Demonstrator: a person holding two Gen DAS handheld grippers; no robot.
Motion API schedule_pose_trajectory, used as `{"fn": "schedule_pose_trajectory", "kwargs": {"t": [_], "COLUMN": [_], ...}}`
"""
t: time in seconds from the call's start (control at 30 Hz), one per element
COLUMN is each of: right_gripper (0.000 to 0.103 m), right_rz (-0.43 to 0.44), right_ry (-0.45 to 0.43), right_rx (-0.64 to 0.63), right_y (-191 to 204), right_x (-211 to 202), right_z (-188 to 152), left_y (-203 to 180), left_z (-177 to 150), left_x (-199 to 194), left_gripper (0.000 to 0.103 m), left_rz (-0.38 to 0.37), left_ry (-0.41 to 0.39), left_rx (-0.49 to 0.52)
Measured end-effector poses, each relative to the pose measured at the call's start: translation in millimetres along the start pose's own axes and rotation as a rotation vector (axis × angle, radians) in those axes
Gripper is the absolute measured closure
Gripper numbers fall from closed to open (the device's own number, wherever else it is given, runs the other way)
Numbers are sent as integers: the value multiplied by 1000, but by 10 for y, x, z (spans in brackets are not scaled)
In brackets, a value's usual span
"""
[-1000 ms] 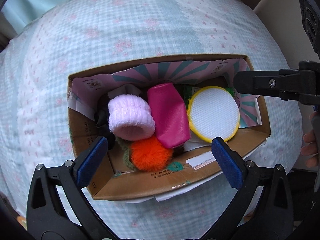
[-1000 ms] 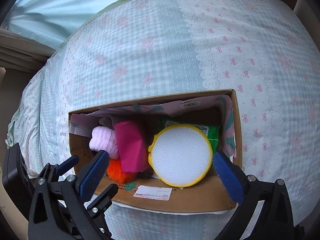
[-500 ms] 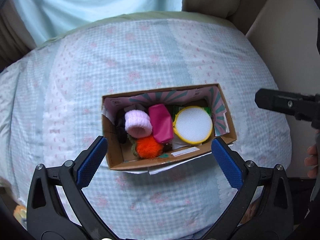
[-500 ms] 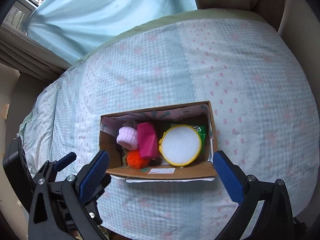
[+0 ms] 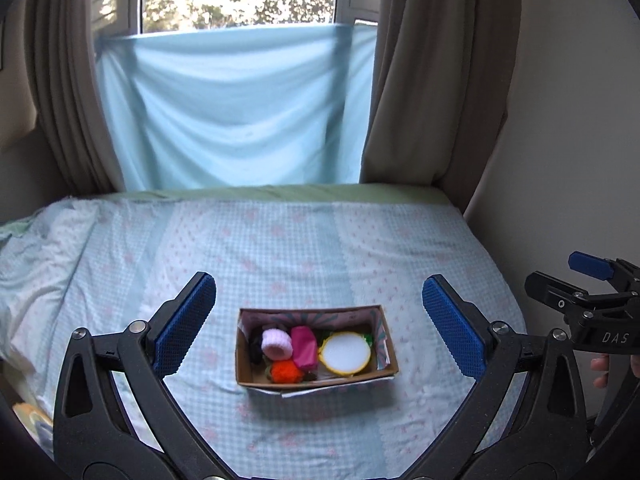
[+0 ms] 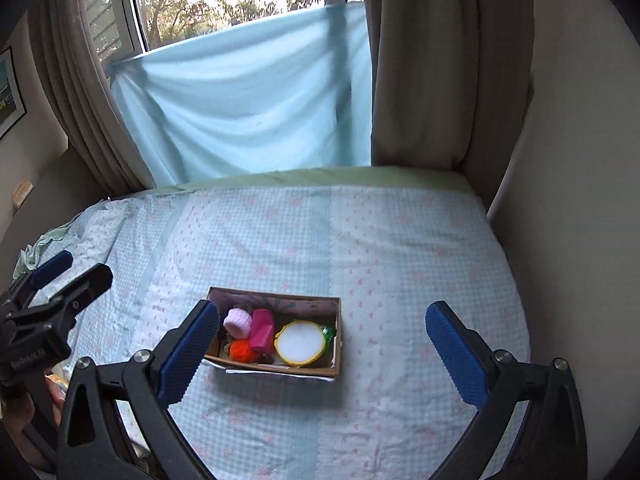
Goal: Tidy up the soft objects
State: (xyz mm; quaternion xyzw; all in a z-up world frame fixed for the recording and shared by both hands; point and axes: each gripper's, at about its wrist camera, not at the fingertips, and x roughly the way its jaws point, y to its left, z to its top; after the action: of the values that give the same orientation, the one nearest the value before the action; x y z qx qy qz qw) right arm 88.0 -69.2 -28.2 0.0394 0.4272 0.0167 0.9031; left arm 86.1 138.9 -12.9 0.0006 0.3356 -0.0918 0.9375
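A cardboard box (image 5: 316,379) (image 6: 280,367) sits on the bed. Inside lie a pale pink knitted roll (image 5: 275,343) (image 6: 237,322), a magenta pouch (image 5: 304,346) (image 6: 262,330), an orange pom-pom (image 5: 285,372) (image 6: 241,350), a white round pad with a yellow rim (image 5: 346,354) (image 6: 300,342) and something green behind it. My left gripper (image 5: 318,326) is open and empty, held back and above the box. My right gripper (image 6: 322,342) is open and empty, also well back from the box.
The bed (image 5: 280,240) has a light blue checked cover with pink bows. A blue cloth (image 5: 240,108) hangs over the window between brown curtains (image 5: 436,72). A wall (image 6: 580,140) runs along the bed's right side.
Both grippers have pulled far back and up from the box, which now looks small. The window and curtains have come into view. The box contents have not moved.
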Motion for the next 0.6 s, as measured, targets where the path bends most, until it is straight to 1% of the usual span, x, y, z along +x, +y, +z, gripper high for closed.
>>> {"fn": "schedule_pose_trajectory", "kwargs": {"t": [0.1,0.23,0.37,0.6], "right_gripper": [0,0,0,0], "right_rz": [-41,-60,-73,-93], "right_ry": [-72,-130,-167,-205], "right_rx": [-9,-14,-8,6], "right_y": [-73,-157,-238,-349], "right_x": [-250,-438,-553,-658], "right_z": [-30,-48,-107,-199], "left_y": [-110,-183,-251,-429], "left_z": [7,-51,-123,-219], "left_x": [-165,-300,-381,-488], "left_gripper": [0,0,0,0], "left_rz": [26,30,40,57], "left_ry": [-48,-67,-96,-122], "left_rx": [21,13,11,42]}}
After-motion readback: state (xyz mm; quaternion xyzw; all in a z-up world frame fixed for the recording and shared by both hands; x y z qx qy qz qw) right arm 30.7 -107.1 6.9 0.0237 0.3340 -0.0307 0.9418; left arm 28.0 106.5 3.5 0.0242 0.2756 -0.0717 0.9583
